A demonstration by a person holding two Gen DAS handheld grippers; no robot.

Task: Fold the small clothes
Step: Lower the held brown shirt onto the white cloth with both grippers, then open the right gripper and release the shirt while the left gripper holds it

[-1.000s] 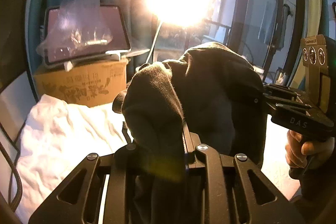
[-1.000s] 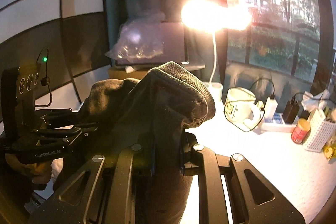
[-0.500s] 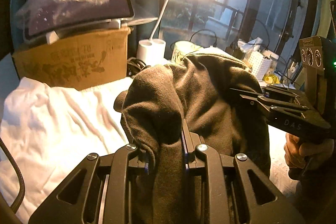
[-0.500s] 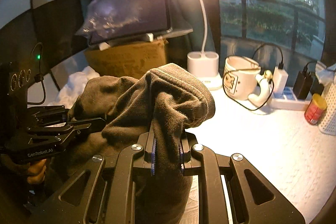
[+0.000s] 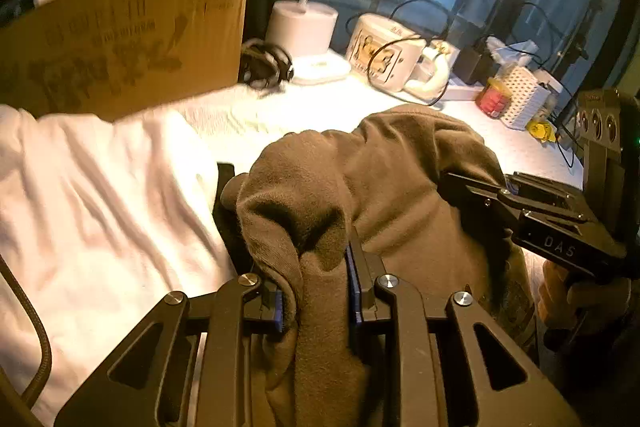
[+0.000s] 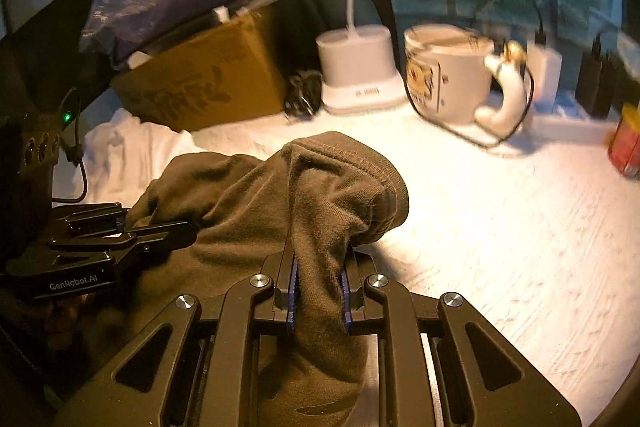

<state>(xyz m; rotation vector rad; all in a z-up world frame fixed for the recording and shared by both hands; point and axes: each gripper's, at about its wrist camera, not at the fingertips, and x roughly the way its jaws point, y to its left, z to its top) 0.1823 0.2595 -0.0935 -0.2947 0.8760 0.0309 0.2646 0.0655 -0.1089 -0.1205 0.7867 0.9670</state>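
A dark brown garment (image 5: 404,187) hangs bunched between both grippers above a white table. My left gripper (image 5: 316,291) is shut on one bunched edge of it. My right gripper (image 6: 318,291) is shut on another bunched edge with a ribbed hem (image 6: 360,179). In the left wrist view the right gripper (image 5: 472,187) comes in from the right, clamped on the cloth. In the right wrist view the left gripper (image 6: 176,231) comes in from the left, clamped on the cloth. The cloth's lower part is hidden behind the grippers.
A white garment (image 5: 100,211) lies crumpled at the left, in front of a cardboard box (image 5: 120,39). A white lamp base (image 6: 358,71), a mug (image 6: 444,75) with a cable, a red jar (image 5: 492,99) and a white basket (image 5: 524,99) stand at the back.
Both grippers have tilted downward with the brown garment, so the table and the back items now fill the views and the lamp's glare has moved out at the top.
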